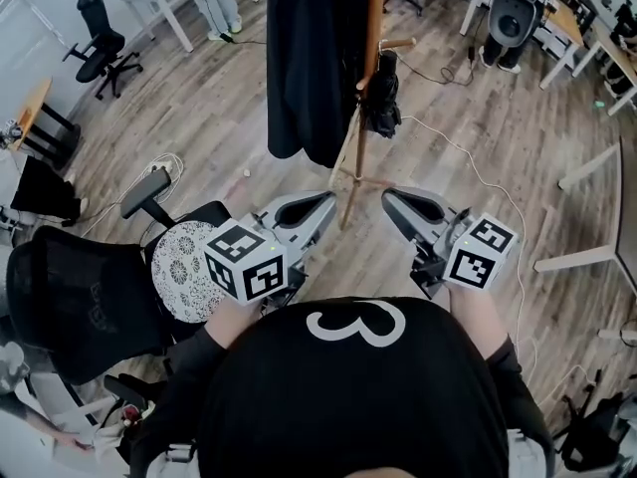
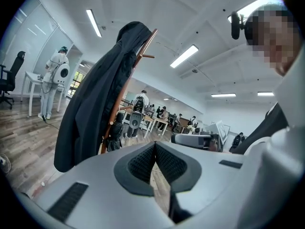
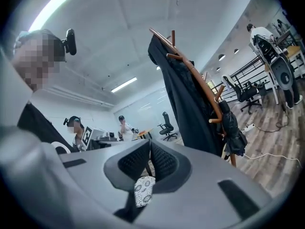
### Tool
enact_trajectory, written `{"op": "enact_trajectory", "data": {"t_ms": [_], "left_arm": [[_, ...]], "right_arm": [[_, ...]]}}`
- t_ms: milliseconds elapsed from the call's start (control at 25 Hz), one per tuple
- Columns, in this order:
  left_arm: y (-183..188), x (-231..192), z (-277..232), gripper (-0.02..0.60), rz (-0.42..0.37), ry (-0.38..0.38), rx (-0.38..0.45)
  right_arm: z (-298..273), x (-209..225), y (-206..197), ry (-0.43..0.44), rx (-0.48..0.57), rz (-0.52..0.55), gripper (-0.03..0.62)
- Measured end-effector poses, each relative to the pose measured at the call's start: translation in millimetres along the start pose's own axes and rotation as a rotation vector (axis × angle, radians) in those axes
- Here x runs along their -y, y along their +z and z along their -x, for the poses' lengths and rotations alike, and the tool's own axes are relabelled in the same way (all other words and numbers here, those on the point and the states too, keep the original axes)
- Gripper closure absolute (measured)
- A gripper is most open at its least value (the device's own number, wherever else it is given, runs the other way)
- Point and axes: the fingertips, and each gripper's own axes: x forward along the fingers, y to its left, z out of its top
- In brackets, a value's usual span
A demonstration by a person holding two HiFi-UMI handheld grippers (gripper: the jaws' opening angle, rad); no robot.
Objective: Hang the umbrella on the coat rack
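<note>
Left gripper (image 1: 329, 198): jaws closed together, nothing held. Right gripper (image 1: 388, 195): jaws likewise closed, empty. Rack (image 1: 373, 28): wooden, ahead of the 2 grippers, 1 dark coat (image 1: 304, 68) draped on it. Umbrella (image 1: 382, 96): black, folded, hanging from a peg beside the coat.

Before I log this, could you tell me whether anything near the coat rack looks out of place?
Nothing stands out: the umbrella hangs from a peg of the coat rack, beside the coat.
</note>
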Motion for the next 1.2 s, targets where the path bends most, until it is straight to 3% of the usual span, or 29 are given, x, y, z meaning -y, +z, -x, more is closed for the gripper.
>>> {"op": "enact_trajectory", "data": {"t_ms": [560, 960, 1200], "left_arm": [[-44.8, 133.9, 1.9, 0.566, 0.016, -0.035, 0.001], [-61.0, 235.4, 15.6, 0.566, -0.064, -0.064, 0.034], [-74.0, 272.5, 30.2, 0.566, -0.1, -0.056, 0.043]], "right_arm": [[121.0, -73.9, -47.1, 0.046, -0.053, -0.011, 0.567], [205.3, -131.1, -46.7, 0.088, -0.031, 0.079, 0.568], [232.4, -153.9, -56.4, 0.093, -0.025, 0.089, 0.568]]}}
